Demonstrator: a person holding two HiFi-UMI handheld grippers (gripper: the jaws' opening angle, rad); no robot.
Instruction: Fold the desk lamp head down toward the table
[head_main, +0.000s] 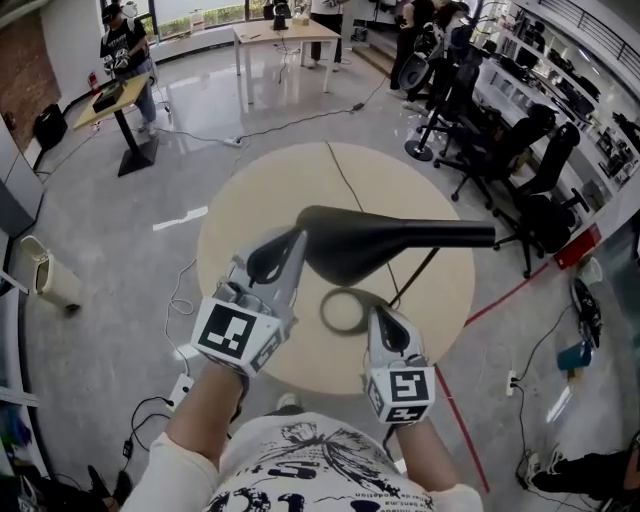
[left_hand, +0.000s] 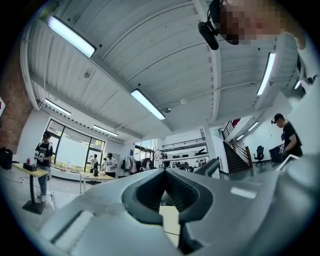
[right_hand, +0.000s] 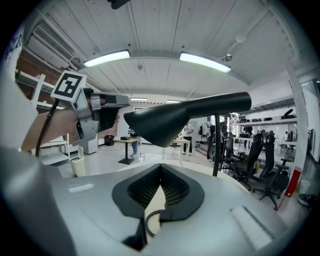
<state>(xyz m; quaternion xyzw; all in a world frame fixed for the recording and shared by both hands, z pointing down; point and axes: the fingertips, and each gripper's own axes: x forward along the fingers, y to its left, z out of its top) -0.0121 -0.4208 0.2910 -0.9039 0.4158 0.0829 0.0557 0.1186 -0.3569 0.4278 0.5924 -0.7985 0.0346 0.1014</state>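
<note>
A black desk lamp stands on the round wooden table (head_main: 260, 200). Its long head (head_main: 400, 240) lies level above the tabletop, and its ring base (head_main: 324, 312) rests near the front edge. The thin stem (right_hand: 216, 145) rises behind. My left gripper (head_main: 293, 243) is shut with nothing between its jaws, its tips at the head's left end (right_hand: 131, 117); whether they touch it is unclear. My right gripper (head_main: 385, 315) is shut and empty, low beside the ring base and under the head (right_hand: 185, 117). The left gripper view faces the ceiling past closed jaws (left_hand: 165, 171).
Black office chairs (head_main: 540, 190) crowd the floor to the right of the table. A pale bin (head_main: 45, 270) stands at the left, and a power strip (head_main: 180, 390) with cables lies near the table's front left. People stand at desks (head_main: 120, 95) far behind.
</note>
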